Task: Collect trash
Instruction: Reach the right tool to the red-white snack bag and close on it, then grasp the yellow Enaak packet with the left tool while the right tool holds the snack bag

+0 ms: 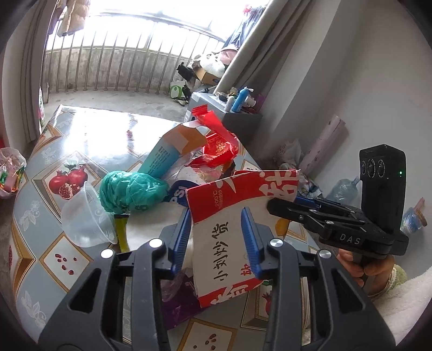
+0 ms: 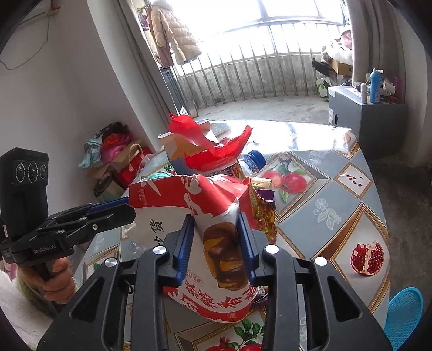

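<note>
Blown-out window [image 1: 129, 24] backlight, fisheye-warped edges

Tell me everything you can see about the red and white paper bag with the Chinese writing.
The red and white paper bag is creased, printed with red and black characters and a brown food picture. It stands tilted among the trash on the fruit-patterned table, top edge torn open. The left gripper pinches one side between blue pads, and the right gripper pinches the crumpled other side. A purple wrapper lies beneath it.
</note>
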{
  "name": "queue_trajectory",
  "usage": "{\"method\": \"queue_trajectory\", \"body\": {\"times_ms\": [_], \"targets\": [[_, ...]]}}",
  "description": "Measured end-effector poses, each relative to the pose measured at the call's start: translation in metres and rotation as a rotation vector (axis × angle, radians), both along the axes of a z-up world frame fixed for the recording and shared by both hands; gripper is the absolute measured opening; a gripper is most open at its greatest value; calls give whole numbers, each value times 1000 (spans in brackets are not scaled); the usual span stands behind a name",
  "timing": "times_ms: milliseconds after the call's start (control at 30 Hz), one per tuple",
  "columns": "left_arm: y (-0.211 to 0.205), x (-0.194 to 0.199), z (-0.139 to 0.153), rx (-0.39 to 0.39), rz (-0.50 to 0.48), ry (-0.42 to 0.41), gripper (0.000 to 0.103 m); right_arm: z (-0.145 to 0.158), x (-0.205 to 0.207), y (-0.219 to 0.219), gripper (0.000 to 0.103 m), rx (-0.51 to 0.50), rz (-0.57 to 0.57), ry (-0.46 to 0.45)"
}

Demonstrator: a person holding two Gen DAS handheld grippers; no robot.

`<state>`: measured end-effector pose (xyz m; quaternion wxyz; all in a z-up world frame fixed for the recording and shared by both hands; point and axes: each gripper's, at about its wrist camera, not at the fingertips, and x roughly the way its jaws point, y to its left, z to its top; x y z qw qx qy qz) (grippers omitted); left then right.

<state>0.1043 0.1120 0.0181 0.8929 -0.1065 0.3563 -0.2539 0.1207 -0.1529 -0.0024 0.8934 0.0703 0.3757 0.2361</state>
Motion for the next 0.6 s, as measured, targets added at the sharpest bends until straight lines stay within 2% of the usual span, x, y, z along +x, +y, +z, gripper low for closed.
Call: {"method": "queue_trajectory", "body": {"times_ms": [233, 400, 600], "targets": [[-23, -20, 13, -6, -91, -43, 35, 10, -34, -27, 26, 29, -20, -45], [-43, -22, 5, -2, -163, -23, 35, 6, -55, -51, 24, 42, -58, -33], [-50, -16, 3, 28, -137, -31, 35, -10, -57, -85, 22, 89, -162, 19]]}}
